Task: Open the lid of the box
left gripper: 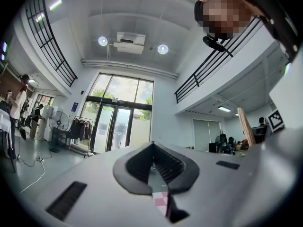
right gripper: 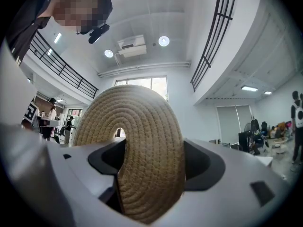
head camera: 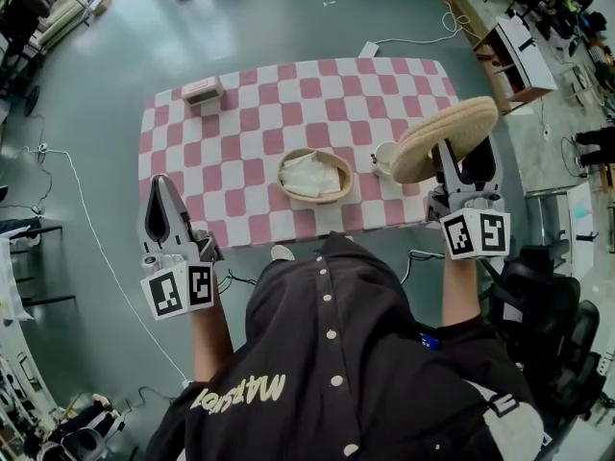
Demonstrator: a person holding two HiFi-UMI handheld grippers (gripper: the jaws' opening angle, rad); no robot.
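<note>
Tongs in the right hand were clamped wide on the woven lid, which was held tilted above the right edge of the tabletop. Left tongs were pressed together, empty, near the front left corner. Box sat open mid-tabletop with white cloth inside.

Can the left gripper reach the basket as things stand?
Probably yes: left gripper is empty, bare tablecloth lies between it and the basket, and the right gripper holds the lid aside.
</note>
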